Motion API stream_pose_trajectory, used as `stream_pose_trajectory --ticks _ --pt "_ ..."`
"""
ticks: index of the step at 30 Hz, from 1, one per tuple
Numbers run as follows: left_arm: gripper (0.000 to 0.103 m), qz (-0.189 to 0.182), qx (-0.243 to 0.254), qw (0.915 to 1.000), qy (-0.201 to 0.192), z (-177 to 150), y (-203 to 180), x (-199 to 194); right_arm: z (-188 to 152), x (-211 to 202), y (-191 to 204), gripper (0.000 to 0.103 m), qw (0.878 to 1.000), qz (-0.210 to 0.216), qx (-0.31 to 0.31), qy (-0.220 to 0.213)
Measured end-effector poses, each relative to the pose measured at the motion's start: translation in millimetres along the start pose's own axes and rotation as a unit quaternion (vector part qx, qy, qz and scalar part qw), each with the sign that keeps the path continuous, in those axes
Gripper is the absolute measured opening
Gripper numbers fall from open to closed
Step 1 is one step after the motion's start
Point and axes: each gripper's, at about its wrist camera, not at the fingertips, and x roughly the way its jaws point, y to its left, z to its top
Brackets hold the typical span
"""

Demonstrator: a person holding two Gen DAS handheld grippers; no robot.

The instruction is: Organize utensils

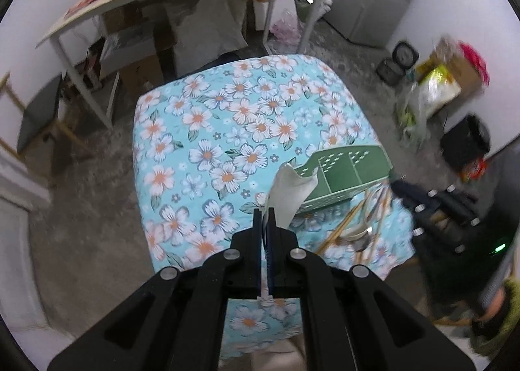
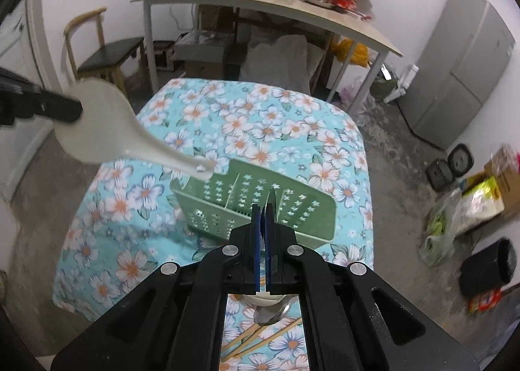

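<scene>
Green utensil caddy (image 2: 260,205) on the flowered tablecloth (image 2: 266,124), lying on its side with the divided compartments facing the cameras, directly ahead of the right gripper (image 2: 264,208) and below its fingertips. Right jaws pressed together on a thin dark utensil tip (image 2: 272,200) sticking up between the pads; what kind of utensil, impossible to tell. Loose chopsticks (image 2: 260,335) and a metal spoon (image 2: 271,314) on the cloth beneath that gripper, just on the near side of the caddy. Left gripper (image 1: 267,213) raised over the table, left of the caddy, jaws clamped on the bowl of a white plastic rice paddle (image 2: 107,124); handle end (image 2: 203,169) pointing at the caddy's upper rim, just above it.
</scene>
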Motion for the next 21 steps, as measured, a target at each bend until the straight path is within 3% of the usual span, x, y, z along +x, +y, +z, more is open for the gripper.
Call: stream_pose_trajectory --ticks 10,15,21 --pt "0.001 0.084 0.092 0.9909 0.050 16 -35 36 0 -2 -33 0.000 0.999 0.001 0.041 -0.006" --pt "0.002 0.094 0.081 0.9886 0.086 22 -44 61 -1 -1 -46 0.000 0.999 0.003 0.049 -0.005" --pt "0.002 0.089 0.055 0.9908 0.086 31 -53 75 -1 5 -60 0.000 0.998 0.013 0.057 0.000"
